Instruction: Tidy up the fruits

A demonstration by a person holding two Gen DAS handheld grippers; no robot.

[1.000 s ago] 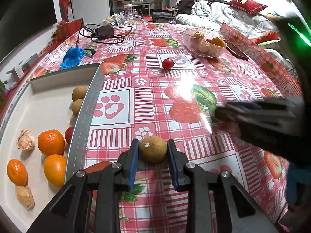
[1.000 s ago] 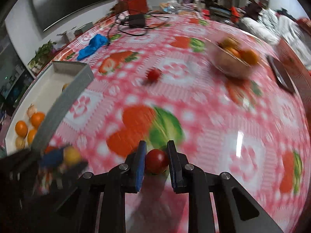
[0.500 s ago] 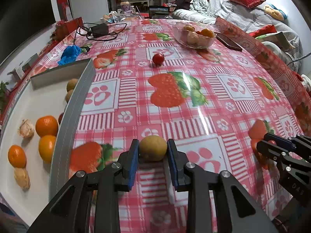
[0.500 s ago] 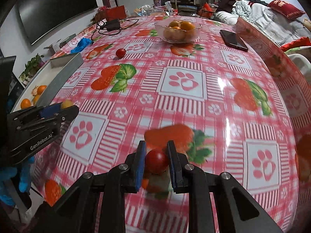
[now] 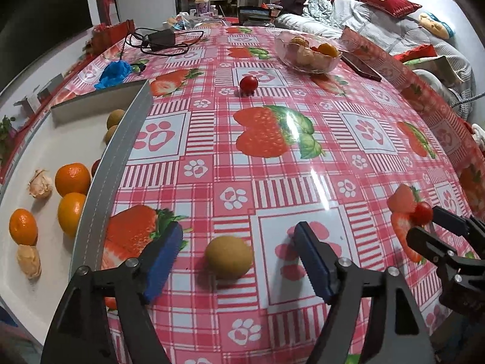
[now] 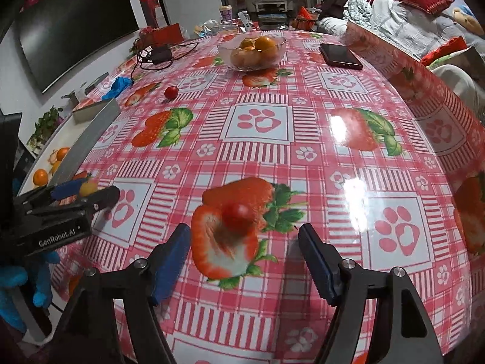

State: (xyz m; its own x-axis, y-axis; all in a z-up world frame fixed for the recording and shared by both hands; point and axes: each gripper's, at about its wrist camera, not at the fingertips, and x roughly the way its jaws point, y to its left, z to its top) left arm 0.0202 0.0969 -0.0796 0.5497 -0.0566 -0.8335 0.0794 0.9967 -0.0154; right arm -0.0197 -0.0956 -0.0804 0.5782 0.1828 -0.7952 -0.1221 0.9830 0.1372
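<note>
In the left wrist view, the left gripper [image 5: 238, 253] has its blue-padded fingers spread wide apart, and a brown kiwi [image 5: 229, 257] sits on the strawberry-print tablecloth [image 5: 272, 163] in the gap between them, touching neither pad. Just to the left runs the grey rim of a white tray [image 5: 103, 179], which holds several oranges [image 5: 72, 179], pale dried husks and two more brown fruits near its far corner. Farther up the table a lone cherry tomato [image 5: 249, 83] lies near a glass bowl [image 5: 307, 51] of fruit. At the right edge, the right gripper [image 5: 423, 221] appears with a small red tomato [image 5: 423, 213] at its tips; from here its opening is hard to judge. In the right wrist view, the right gripper [image 6: 244, 244] is open wide, and the red tomato [image 6: 238, 216], slightly blurred, lies on a printed strawberry just ahead of and between the fingers, clear of both pads. At the left edge the left gripper [image 6: 91, 194] shows side-on, with the kiwi [image 6: 88, 187] between its tips. Beyond lie the other cherry tomato [image 6: 171, 92], the glass bowl [image 6: 251, 51] and a dark phone [image 6: 340, 56].
</note>
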